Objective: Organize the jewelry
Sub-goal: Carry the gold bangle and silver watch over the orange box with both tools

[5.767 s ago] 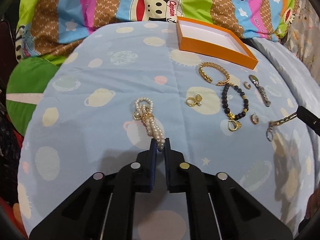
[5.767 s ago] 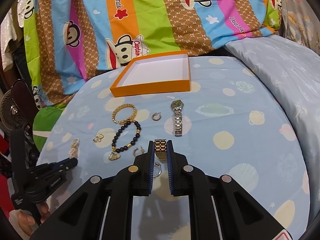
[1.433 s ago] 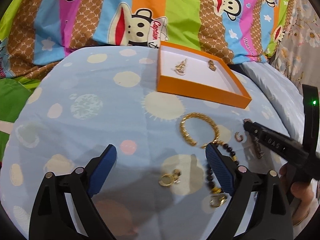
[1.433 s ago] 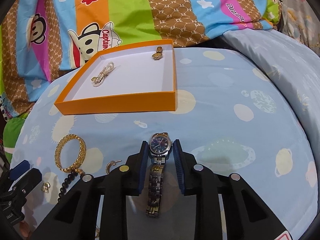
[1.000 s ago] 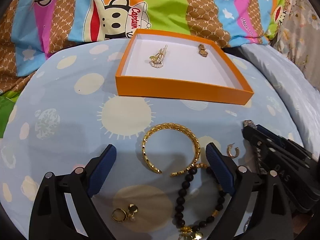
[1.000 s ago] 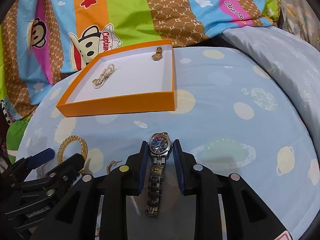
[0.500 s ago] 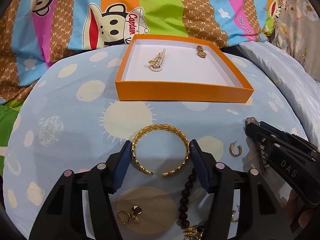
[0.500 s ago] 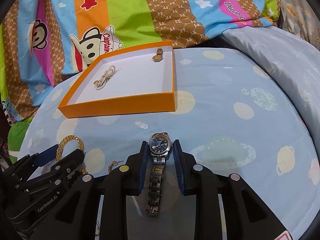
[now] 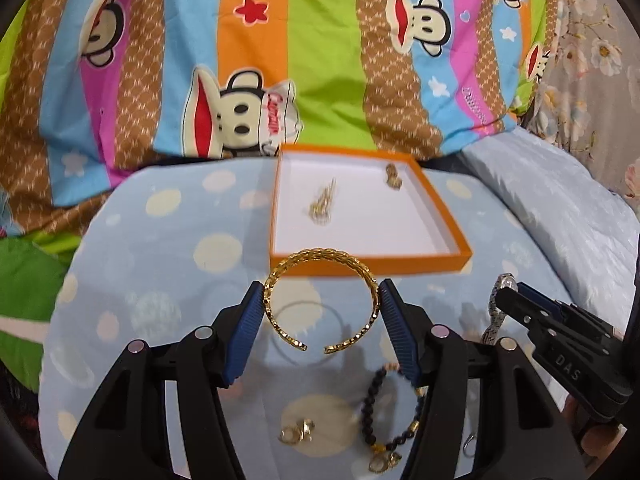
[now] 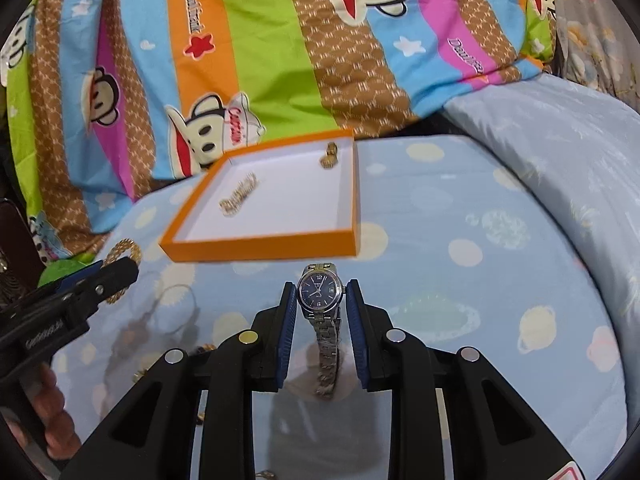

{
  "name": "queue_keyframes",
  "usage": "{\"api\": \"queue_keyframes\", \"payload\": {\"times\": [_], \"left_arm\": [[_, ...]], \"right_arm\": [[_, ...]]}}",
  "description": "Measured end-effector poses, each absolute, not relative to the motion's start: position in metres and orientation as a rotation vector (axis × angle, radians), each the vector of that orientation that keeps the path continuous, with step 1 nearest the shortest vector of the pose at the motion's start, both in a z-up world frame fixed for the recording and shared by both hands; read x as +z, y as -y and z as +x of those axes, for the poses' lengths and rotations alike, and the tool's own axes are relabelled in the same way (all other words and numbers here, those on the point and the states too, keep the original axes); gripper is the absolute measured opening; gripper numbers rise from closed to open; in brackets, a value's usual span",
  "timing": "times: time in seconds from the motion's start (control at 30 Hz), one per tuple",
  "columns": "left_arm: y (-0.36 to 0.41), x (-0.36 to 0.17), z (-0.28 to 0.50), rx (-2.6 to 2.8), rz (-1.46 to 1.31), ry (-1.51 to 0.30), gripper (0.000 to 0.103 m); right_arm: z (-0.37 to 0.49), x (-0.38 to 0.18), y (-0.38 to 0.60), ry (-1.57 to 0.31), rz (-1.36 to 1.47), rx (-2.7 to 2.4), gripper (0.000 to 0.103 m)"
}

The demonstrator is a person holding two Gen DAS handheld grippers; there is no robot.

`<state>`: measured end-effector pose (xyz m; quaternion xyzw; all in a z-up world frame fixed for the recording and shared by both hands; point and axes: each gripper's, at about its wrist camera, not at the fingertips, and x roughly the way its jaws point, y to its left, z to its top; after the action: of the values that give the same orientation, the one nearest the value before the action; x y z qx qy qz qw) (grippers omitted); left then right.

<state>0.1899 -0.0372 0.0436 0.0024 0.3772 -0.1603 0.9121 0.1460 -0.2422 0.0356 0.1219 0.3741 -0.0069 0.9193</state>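
Two pieces in orange tray (image 9: 448,258), two gripped.

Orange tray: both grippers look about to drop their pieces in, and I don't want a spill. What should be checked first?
1. Left gripper shut on gold bangle: ok, pads press its sides; the jaws have just closed on it.
2. Right gripper shut on watch: ok, clamped at the case, band hanging.
3. Tray has free floor: ok, only two pieces lie inside.
4. Bangle clear of the cloth: ok, its shadow lies below.
5. Watch band clears tray rim: cannot tell.
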Motion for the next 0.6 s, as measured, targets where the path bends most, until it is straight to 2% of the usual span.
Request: {"api": "queue_keyframes", "payload": {"times": [0.03,0.07,0.1,0.4,0.43,0.5,0.57,0.6], "left_arm": [[0.039,0.05,0.197,-0.338,0.004,-0.769,0.057],[0.041,0.054,0.204,-0.344,0.006,-0.764,0.057],[0.043,0.056,0.209,-0.346,0.009,-0.759,0.057],[0.059,0.04,0.266,-0.299,0.011,-0.795,0.057],[0.056,0.038,0.265,-0.302,0.005,-0.795,0.057],[0.052,0.036,0.262,-0.302,0.004,-0.791,0.057],[0.05,0.032,0.258,-0.296,0.014,-0.791,0.057],[0.049,0.031,0.257,-0.297,0.012,-0.793,0.057]], "right_arm": [[0.149,0.042,0.244,-0.761,0.254,-0.007,0.023],[0.155,0.048,0.247,-0.753,0.258,0.008,0.007],[0.161,0.053,0.249,-0.755,0.266,0.025,0.003],[0.208,0.062,0.258,-0.744,0.202,-0.001,0.001],[0.206,0.058,0.257,-0.752,0.186,-0.01,0.001],[0.198,0.046,0.257,-0.776,0.172,-0.02,0.009],[0.193,0.031,0.256,-0.808,0.17,-0.027,0.027],[0.192,0.023,0.257,-0.822,0.174,-0.034,0.031]]}}
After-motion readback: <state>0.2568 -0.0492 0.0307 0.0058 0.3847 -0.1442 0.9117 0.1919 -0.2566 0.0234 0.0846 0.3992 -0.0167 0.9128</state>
